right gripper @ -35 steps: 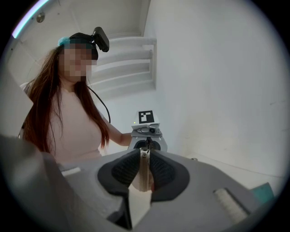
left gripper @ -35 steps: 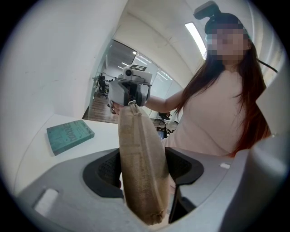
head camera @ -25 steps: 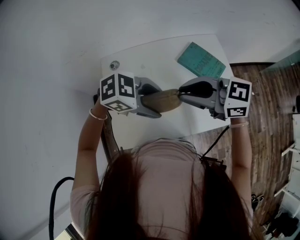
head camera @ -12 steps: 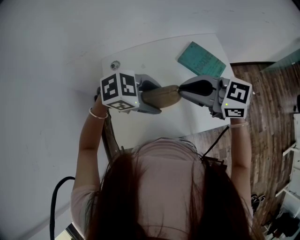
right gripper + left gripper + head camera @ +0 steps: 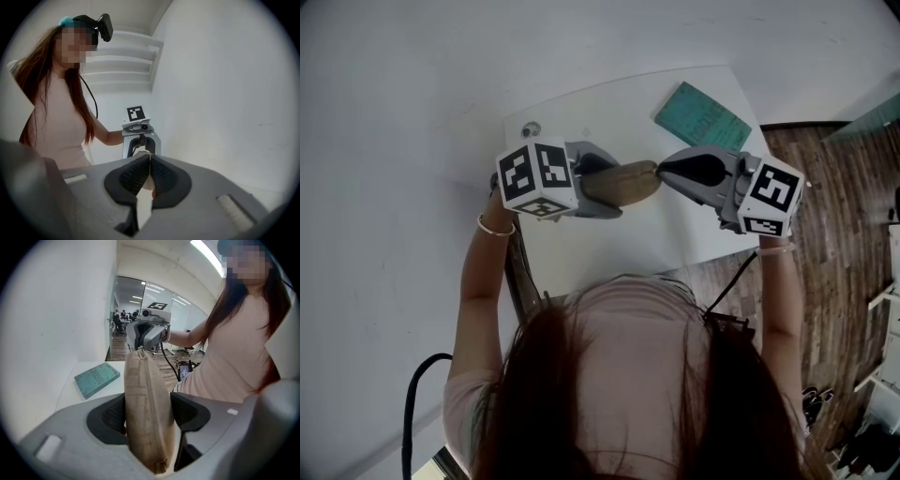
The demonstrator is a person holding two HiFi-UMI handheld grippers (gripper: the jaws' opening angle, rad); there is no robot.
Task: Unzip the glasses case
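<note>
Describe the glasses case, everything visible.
The case is a tan, fabric-looking pouch, oblong and rounded, with a zipper seam along its upper edge, zipped shut as far as shows. It is held off the white table, roughly level between the two tools. The left tool clamps one end across its flat sides. The right tool, whose jaws have just been closing, pinches the far tip. The pull is too small to make out.
</note>
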